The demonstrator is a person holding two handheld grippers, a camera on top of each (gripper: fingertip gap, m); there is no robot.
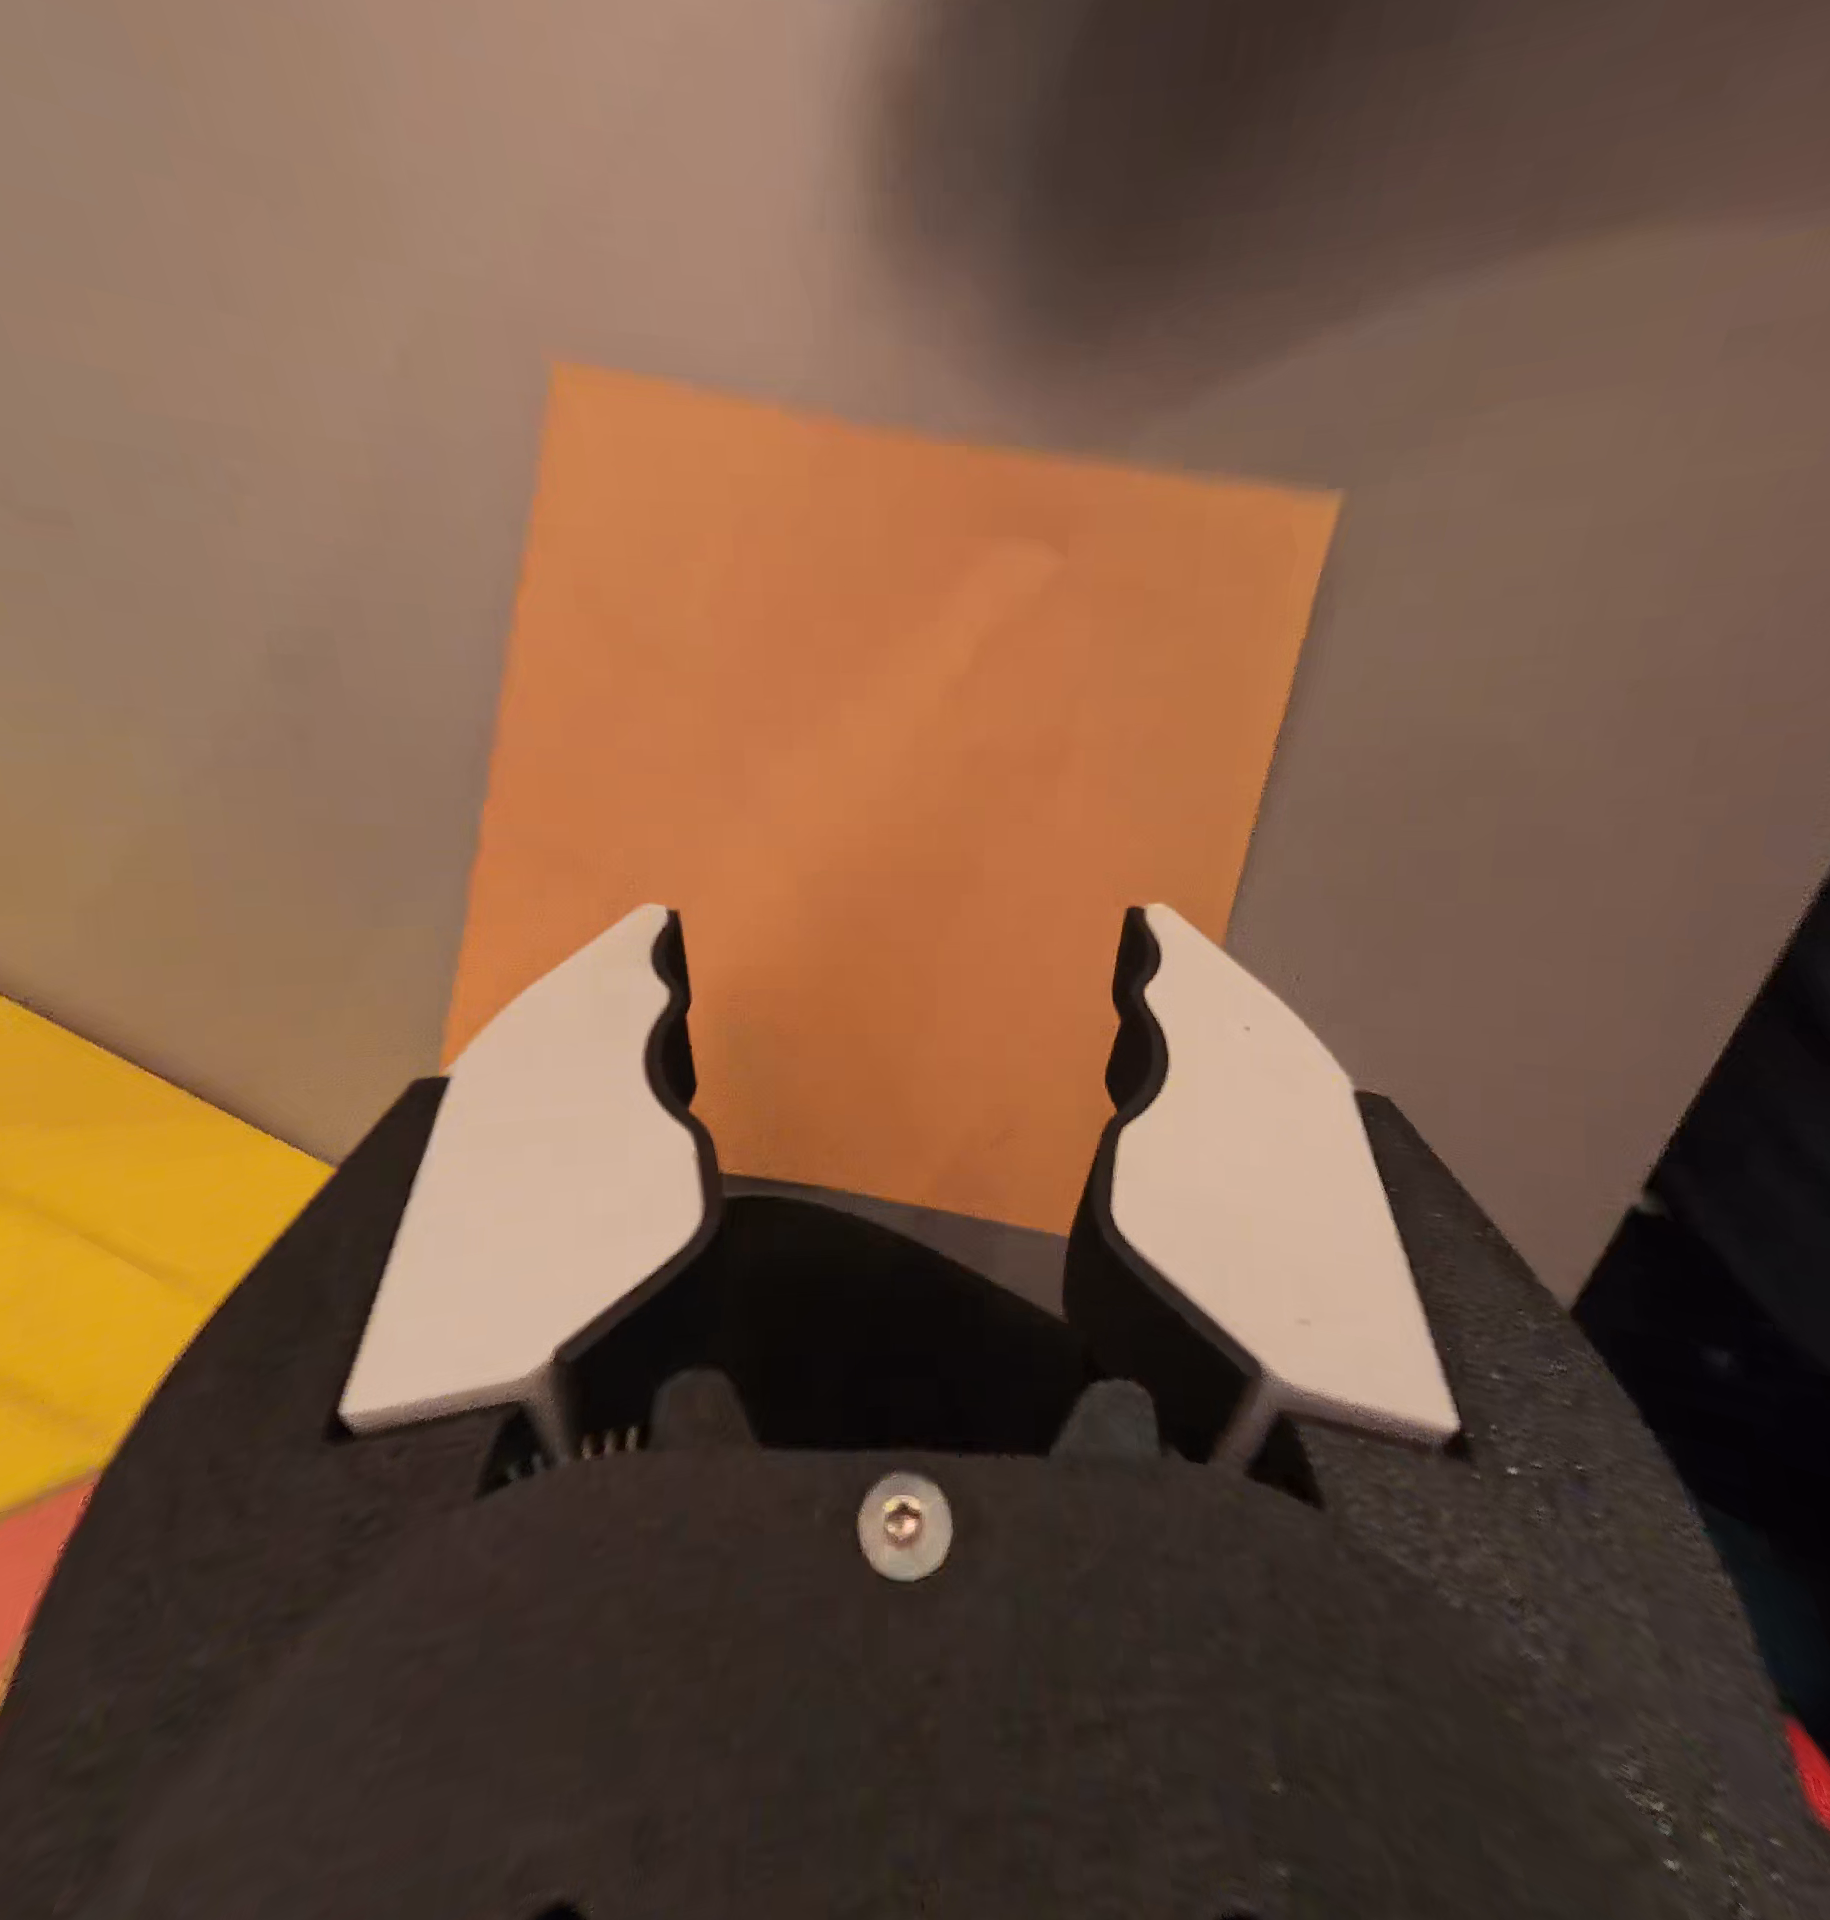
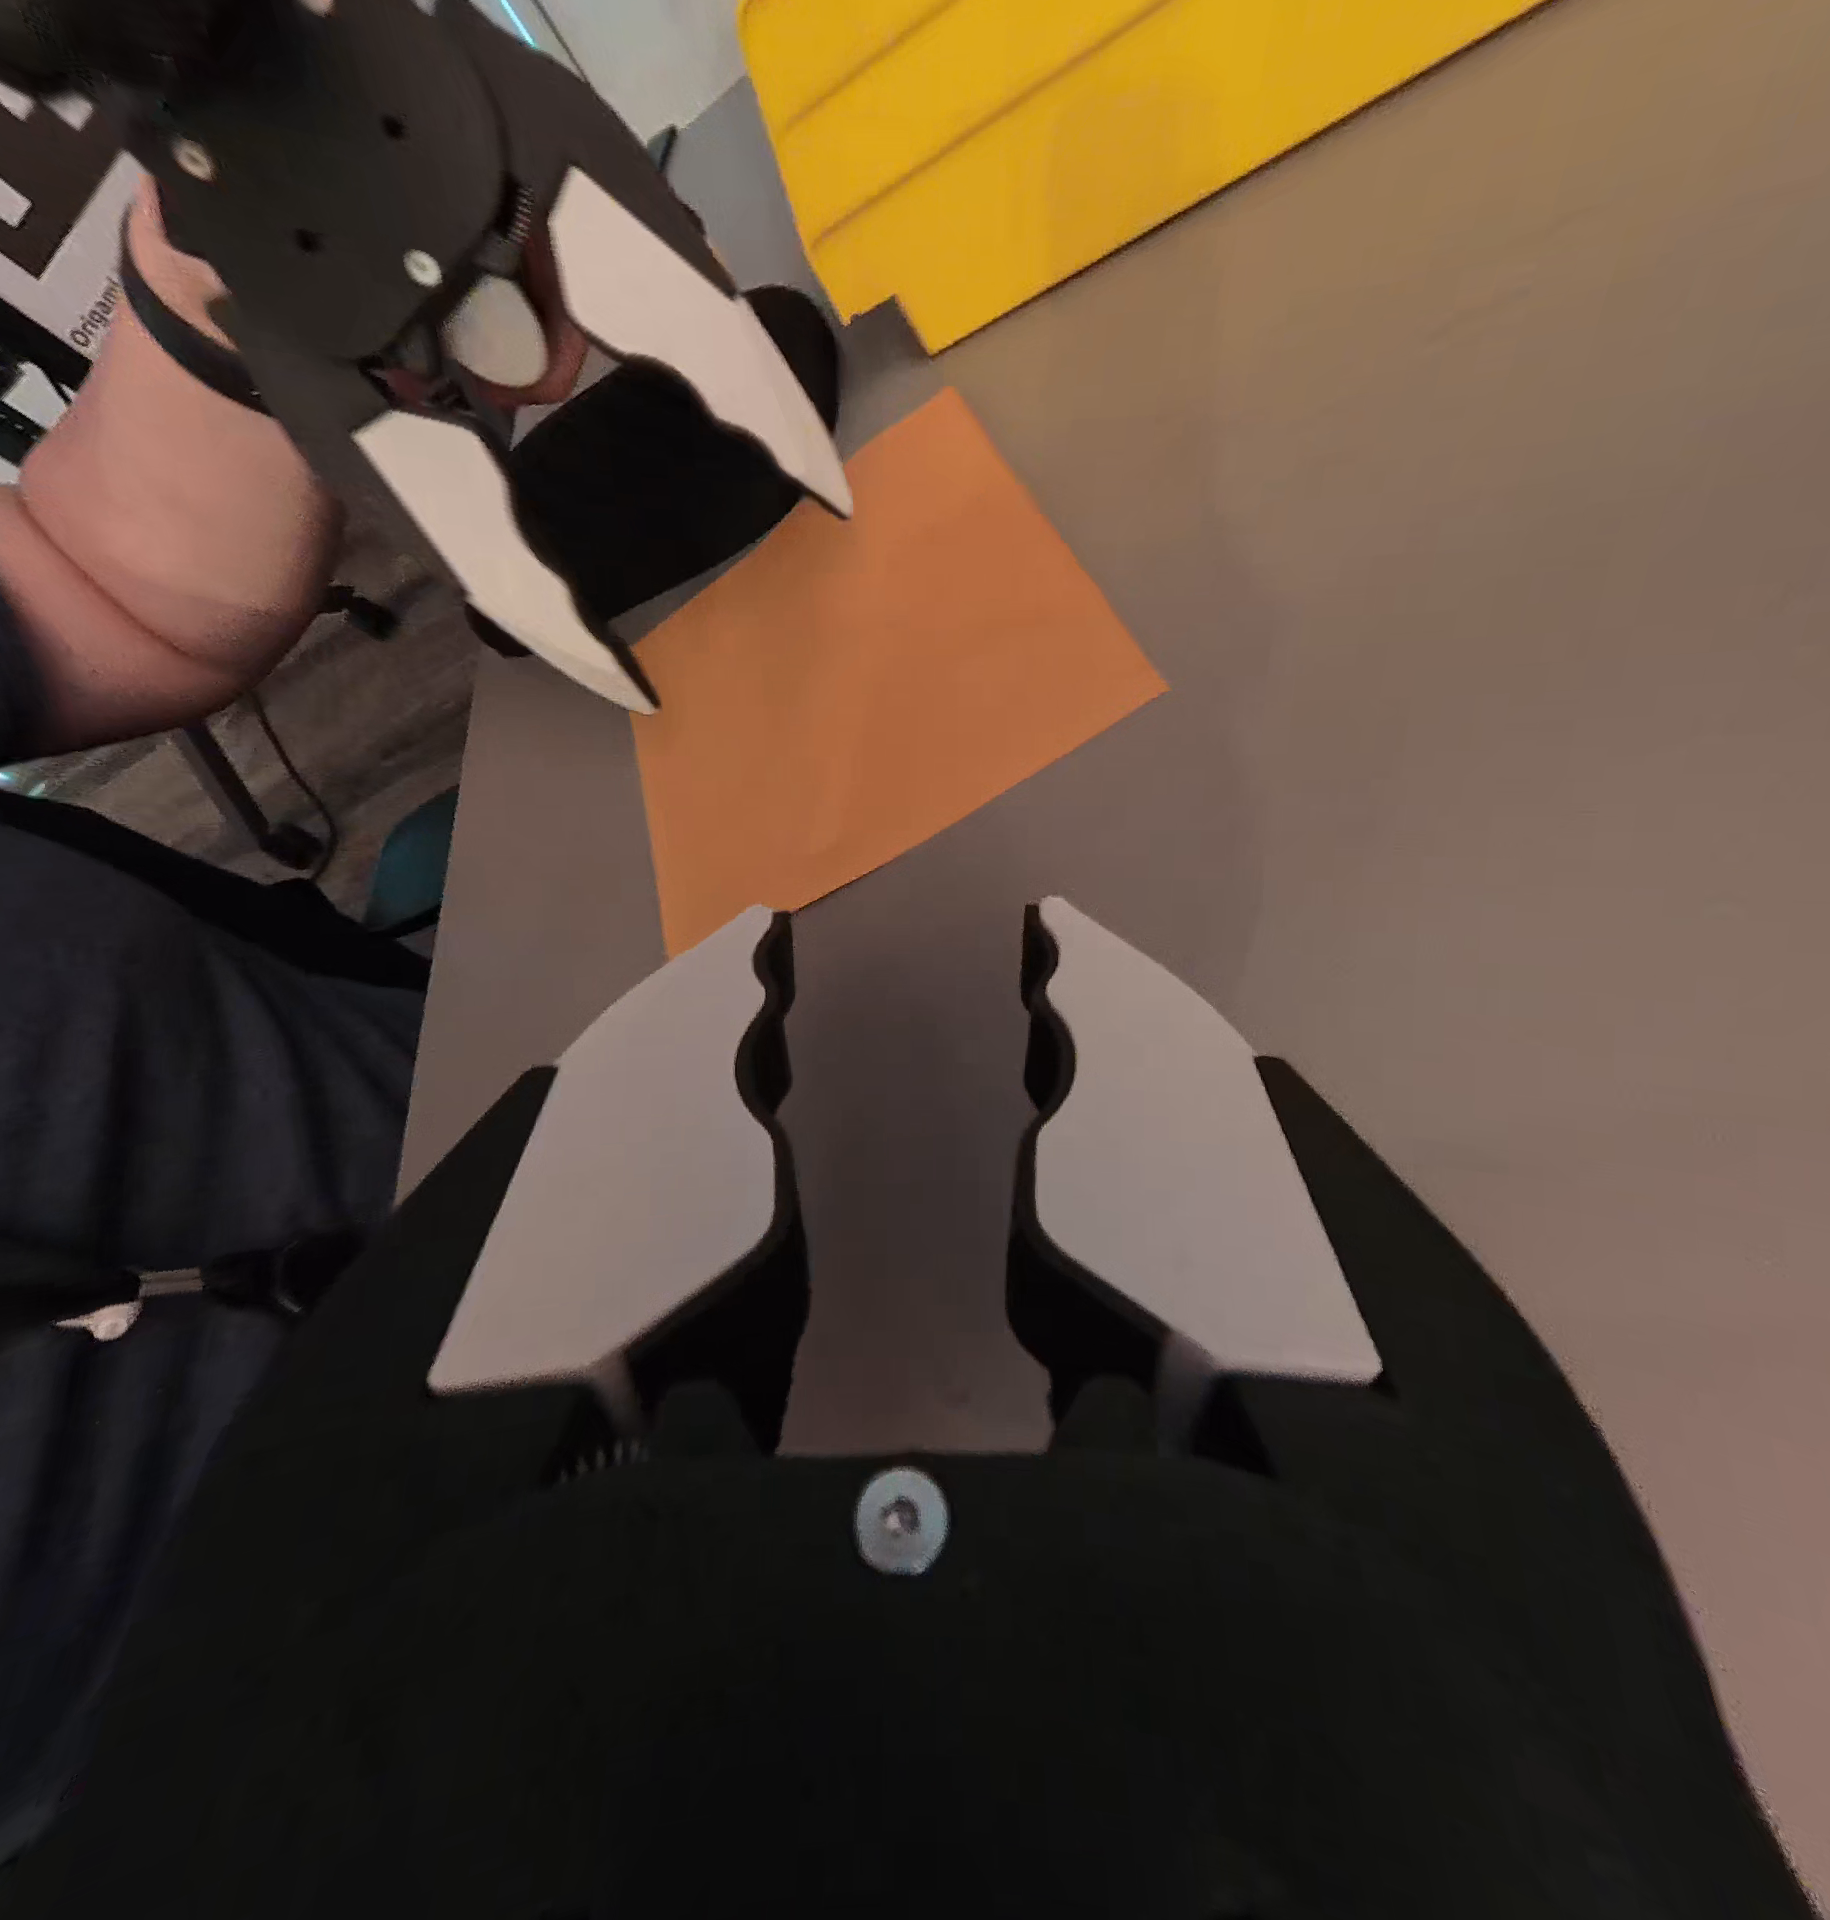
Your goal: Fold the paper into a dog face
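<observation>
A flat orange square of paper (image 1: 890, 779) lies unfolded on the grey table (image 1: 215, 520). My left gripper (image 1: 900, 920) is open and empty, hovering over the paper's near edge. In the right wrist view the paper (image 2: 869, 675) lies ahead on the table (image 2: 1462, 727). My right gripper (image 2: 906, 914) is open and empty, just short of the paper's near corner. The left gripper (image 2: 750, 608) also shows there, held by a hand, open above the paper's left side.
Yellow sheets (image 2: 1046, 135) lie at the far side of the table, also at the left in the left wrist view (image 1: 90, 1195), with a pink patch (image 1: 7, 1621) below them. A person's arm (image 2: 152, 582) and dark clothing (image 2: 163, 1091) are at the left. A dark object (image 1: 1763, 1299) stands at the right. My right fingertips sit around 15 centimeters from my left ones.
</observation>
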